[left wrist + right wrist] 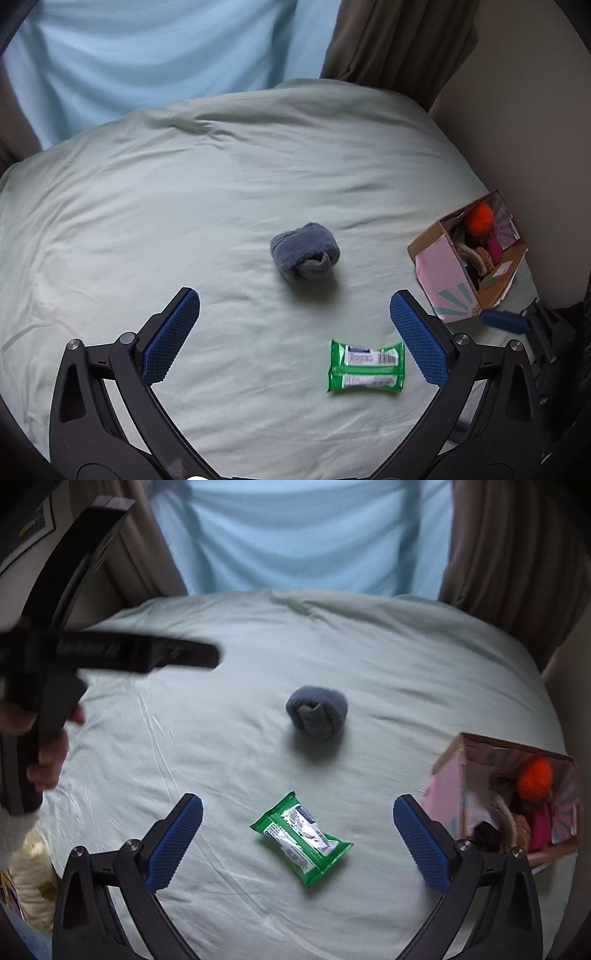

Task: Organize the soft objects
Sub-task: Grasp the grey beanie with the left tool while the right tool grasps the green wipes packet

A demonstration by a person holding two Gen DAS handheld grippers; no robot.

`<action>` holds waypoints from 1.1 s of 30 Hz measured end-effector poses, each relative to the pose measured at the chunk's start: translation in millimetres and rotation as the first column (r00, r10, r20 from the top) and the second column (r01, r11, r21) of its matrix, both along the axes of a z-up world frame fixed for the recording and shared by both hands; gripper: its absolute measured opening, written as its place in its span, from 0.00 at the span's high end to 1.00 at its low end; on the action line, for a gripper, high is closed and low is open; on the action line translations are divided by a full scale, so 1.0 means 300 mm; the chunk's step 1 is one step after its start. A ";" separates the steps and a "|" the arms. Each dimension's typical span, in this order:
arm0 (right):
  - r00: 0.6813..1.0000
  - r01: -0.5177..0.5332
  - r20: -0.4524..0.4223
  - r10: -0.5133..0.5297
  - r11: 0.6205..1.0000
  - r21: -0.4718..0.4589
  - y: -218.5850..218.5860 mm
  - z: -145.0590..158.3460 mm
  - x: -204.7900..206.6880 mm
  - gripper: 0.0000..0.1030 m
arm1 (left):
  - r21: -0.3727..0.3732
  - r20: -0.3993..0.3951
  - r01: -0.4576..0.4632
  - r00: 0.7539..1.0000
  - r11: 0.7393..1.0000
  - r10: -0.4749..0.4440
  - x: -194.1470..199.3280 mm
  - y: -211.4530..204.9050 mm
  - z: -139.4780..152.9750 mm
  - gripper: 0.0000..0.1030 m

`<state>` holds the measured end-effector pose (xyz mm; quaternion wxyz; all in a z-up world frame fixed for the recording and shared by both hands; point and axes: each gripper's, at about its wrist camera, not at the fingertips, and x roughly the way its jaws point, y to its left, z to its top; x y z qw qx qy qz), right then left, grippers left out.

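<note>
A rolled grey-blue fuzzy sock [304, 255] lies in the middle of the pale green bedsheet [147, 221]; it also shows in the right wrist view [317, 710]. A green wipes packet [365, 365] lies nearer, also seen in the right wrist view [302, 838]. A pink cardboard box [467, 258] at the right holds an orange pom-pom [479, 218] and other soft items; it shows in the right wrist view too [506, 797]. My left gripper [294, 308] is open and empty, short of the sock. My right gripper [298, 812] is open and empty above the packet.
A light blue sheet [166, 55] and brown curtains [399, 40] hang behind the bed. A wall [535, 129] runs along the right. The left hand-held gripper body [92, 653] crosses the left of the right wrist view. A patterned pillow [31, 882] sits at lower left.
</note>
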<state>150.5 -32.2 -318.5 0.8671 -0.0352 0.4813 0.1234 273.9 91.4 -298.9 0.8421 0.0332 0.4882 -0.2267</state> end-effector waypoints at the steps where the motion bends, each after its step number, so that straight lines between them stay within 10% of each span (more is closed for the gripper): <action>1: 1.000 -0.013 -0.014 0.013 1.000 -0.004 0.003 -0.027 0.012 0.00 | 0.002 -0.008 0.017 1.000 1.000 -0.017 0.025 -0.021 -0.028 0.00; 20: 0.903 -0.391 -0.240 0.357 0.914 -0.113 0.116 -0.507 0.116 0.01 | 0.105 -0.079 0.224 0.973 0.969 -0.216 0.333 -0.312 -0.475 0.00; 25: 0.870 -0.450 -0.289 0.399 0.883 -0.134 0.140 -0.589 0.116 0.30 | 0.123 -0.123 0.215 0.972 0.969 -0.200 0.378 -0.344 -0.560 0.03; 27: 0.871 -0.459 -0.273 0.409 0.876 -0.149 0.148 -0.592 0.107 0.35 | 0.098 -0.153 0.227 0.965 0.969 -0.211 0.386 -0.349 -0.581 0.22; 33: 0.884 -0.436 -0.256 0.391 0.887 -0.150 0.148 -0.580 0.094 0.51 | 0.132 -0.139 0.248 0.963 0.960 -0.229 0.372 -0.366 -0.577 0.36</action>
